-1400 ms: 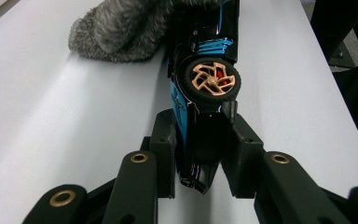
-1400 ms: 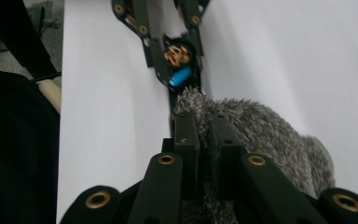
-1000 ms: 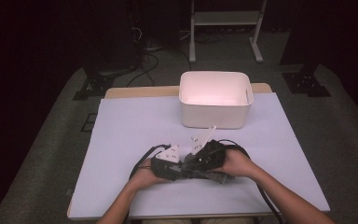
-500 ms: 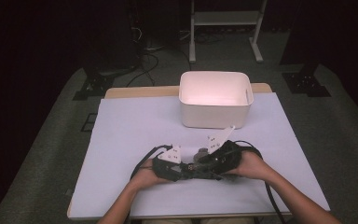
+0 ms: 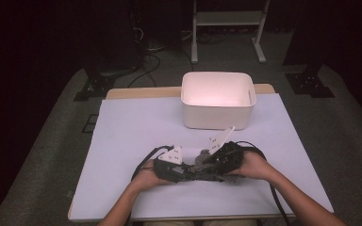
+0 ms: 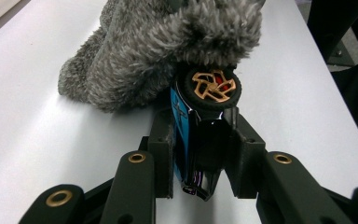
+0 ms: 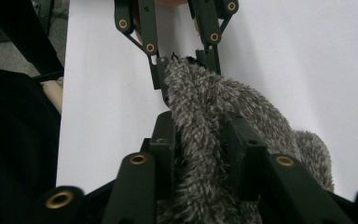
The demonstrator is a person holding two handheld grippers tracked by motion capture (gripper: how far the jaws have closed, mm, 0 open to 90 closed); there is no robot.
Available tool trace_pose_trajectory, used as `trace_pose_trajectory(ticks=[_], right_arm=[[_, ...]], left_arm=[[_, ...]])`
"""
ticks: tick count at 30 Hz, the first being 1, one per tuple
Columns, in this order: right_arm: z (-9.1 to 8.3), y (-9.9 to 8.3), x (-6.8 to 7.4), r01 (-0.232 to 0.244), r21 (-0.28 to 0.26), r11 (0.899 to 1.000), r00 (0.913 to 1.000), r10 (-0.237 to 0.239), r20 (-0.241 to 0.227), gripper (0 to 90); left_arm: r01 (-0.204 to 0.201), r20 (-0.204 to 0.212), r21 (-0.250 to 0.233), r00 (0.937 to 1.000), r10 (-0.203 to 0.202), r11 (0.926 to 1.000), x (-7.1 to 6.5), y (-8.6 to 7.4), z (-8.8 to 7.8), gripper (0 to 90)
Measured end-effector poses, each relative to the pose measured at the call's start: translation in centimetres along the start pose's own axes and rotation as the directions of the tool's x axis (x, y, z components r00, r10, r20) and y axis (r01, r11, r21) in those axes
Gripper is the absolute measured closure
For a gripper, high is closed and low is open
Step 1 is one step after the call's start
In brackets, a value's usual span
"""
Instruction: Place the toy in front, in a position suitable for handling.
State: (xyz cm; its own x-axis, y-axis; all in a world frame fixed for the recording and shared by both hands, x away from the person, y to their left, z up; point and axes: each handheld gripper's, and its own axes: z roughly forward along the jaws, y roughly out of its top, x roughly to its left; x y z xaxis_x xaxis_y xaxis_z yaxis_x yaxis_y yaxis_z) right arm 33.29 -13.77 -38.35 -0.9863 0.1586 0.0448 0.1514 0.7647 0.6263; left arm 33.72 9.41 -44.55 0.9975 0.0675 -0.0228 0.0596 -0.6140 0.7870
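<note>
A fuzzy grey sock (image 6: 168, 46) lies near the table's (image 5: 122, 132) near edge, a blue toy car (image 6: 193, 135) poking from it. The left gripper (image 6: 198, 154) clamps the car; the right gripper (image 7: 200, 154), jaws just closing, pinches the sock. Both hands lie low, facing each other.

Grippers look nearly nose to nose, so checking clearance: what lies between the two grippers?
A grey furry sock bridges them in the right gripper view; the left gripper pinches a toy car at its mouth.
</note>
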Motion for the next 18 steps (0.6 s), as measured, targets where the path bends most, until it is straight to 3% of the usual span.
trace_pose_trajectory(ticks=[2,3,10,18], right_arm=[[-0.2,-0.1,0.0,0.001,-0.012,1.0,1.0,-0.001,0.002,69.0],[-0.5,-0.2,0.0,-0.003,-0.023,1.0,1.0,0.003,-0.002,76.7],[-2.3,-2.0,0.1,-0.018,-0.027,0.999,0.9997,0.018,0.014,81.0],[-6.1,-6.7,0.7,-0.098,-0.04,0.994,0.9921,0.101,0.075,81.9]], left_arm=[[0.005,0.011,-0.002,0.9999,-0.005,1.0,0.1,-0.1,-0.1,67.1],[0.005,0.012,-0.003,0.9999,-0.005,1.0,0.0,-0.1,0.0,67.0],[0.006,0.01,0.0,0.9999,-0.005,1.0,0.0,0.0,0.0,67.6],[0.017,-0.005,-0.008,0.9998,-0.017,0.9998,0.3,0.0,-0.2,67.8]])
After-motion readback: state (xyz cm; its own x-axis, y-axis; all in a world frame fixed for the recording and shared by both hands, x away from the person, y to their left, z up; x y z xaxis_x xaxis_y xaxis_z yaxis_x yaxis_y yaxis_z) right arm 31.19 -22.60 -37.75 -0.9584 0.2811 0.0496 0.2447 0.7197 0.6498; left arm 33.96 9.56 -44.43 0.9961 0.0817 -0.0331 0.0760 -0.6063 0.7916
